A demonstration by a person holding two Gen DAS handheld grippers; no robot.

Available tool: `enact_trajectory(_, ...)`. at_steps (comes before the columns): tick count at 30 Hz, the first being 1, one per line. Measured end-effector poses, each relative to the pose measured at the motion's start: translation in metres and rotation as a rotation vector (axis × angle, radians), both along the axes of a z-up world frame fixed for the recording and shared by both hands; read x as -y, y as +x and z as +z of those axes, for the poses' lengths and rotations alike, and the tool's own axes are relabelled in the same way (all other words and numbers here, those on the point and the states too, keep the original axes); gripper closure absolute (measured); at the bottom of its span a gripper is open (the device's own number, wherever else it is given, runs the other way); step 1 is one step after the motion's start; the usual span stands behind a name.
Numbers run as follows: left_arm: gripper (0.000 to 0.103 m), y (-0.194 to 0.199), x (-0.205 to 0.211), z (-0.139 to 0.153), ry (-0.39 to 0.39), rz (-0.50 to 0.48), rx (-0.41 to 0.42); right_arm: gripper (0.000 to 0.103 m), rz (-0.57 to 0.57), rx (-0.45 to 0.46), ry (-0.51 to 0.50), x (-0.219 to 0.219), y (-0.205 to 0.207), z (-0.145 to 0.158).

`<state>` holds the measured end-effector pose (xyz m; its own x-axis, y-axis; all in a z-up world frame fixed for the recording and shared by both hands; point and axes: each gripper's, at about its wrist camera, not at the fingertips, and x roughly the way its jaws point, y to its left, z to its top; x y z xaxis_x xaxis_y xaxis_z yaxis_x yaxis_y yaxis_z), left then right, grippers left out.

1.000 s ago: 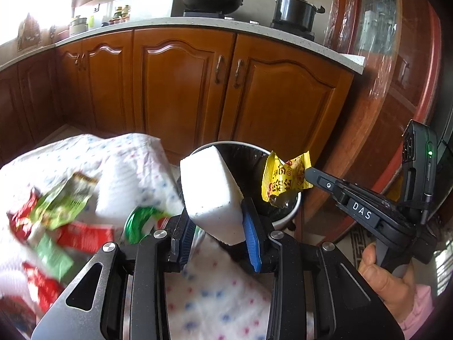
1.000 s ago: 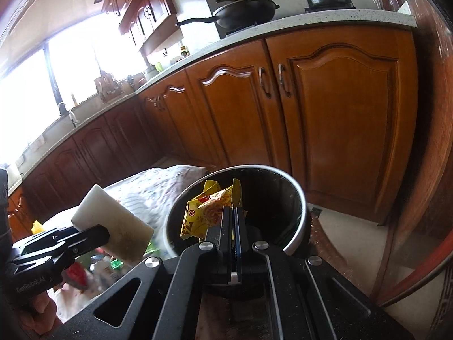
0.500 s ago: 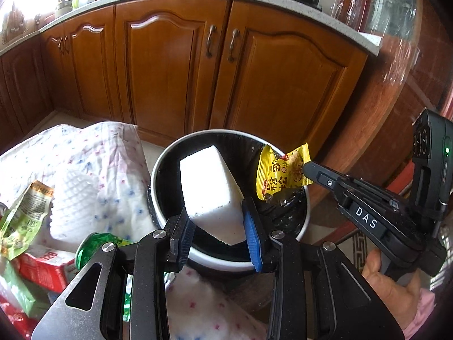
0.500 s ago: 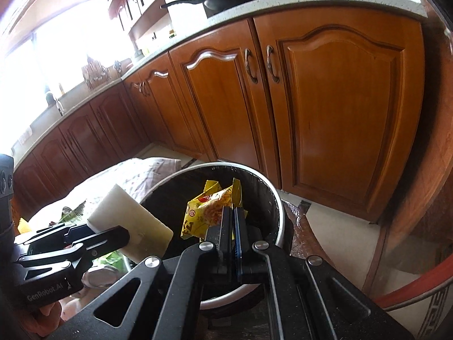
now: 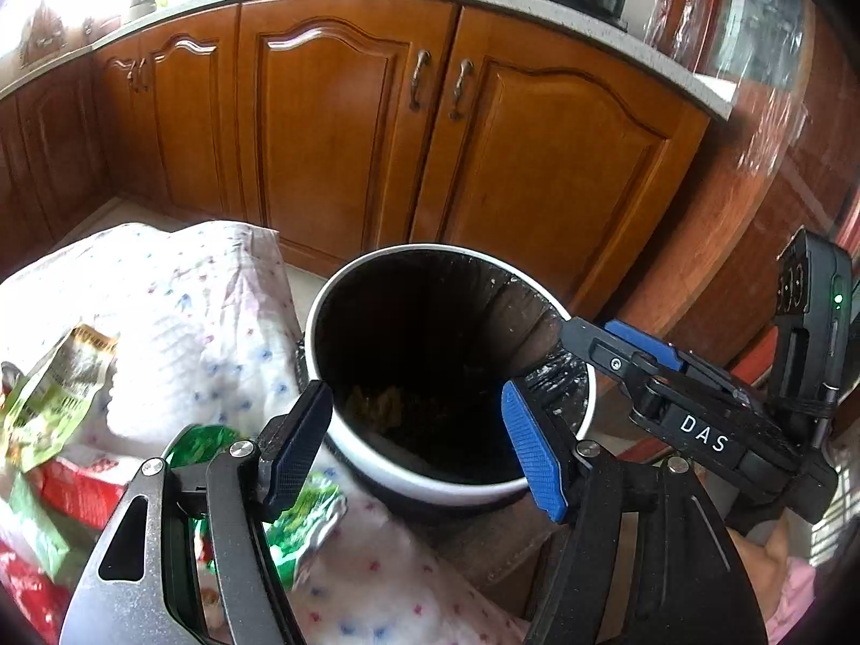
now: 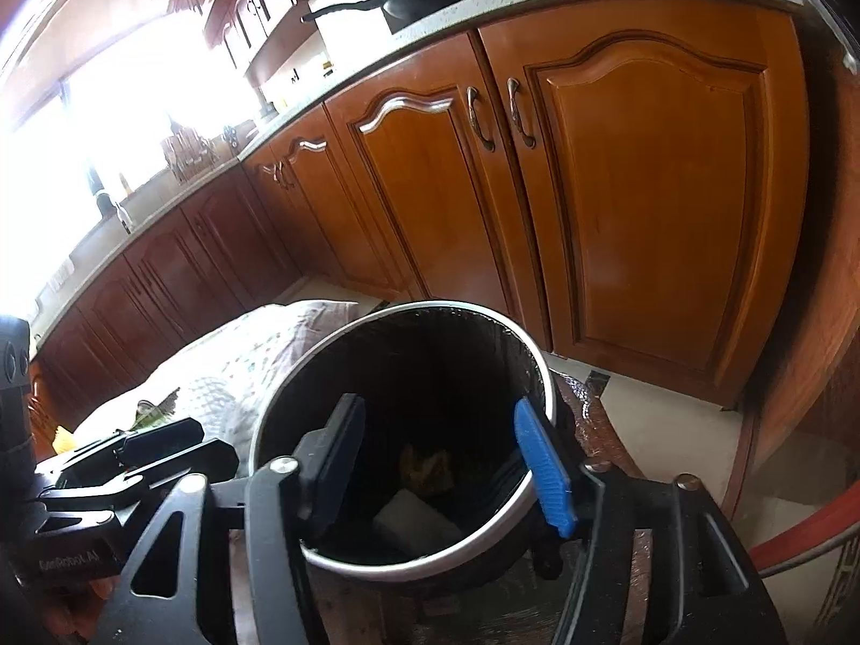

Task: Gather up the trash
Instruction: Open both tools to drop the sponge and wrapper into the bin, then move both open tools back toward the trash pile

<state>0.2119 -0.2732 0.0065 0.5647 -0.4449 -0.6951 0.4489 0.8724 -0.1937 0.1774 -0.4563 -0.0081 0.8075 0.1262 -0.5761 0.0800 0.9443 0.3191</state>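
Lying in black-lined bin (image 6: pixel 543 376), white block (image 6: pixel 414 518), crumpled yellow wrapper (image 6: pixel 427 470)

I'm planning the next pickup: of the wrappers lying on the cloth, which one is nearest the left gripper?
The shiny green wrapper, lying right under the open left gripper beside the bin. The pale green packet and red wrappers lie farther left.

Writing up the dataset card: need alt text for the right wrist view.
The right gripper, open and empty, hangs over a black-lined trash bin with a yellow wrapper and white foam block at the bottom. The left gripper is at left; wooden cabinets behind.
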Motion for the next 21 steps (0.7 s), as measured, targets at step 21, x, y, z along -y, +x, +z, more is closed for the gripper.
enact_trajectory(21, 0.033, -0.081, -0.118, 0.000, -0.045, 0.162, 0.036, 0.017, 0.087, 0.036, 0.107, -0.071, -0.060, 0.000)
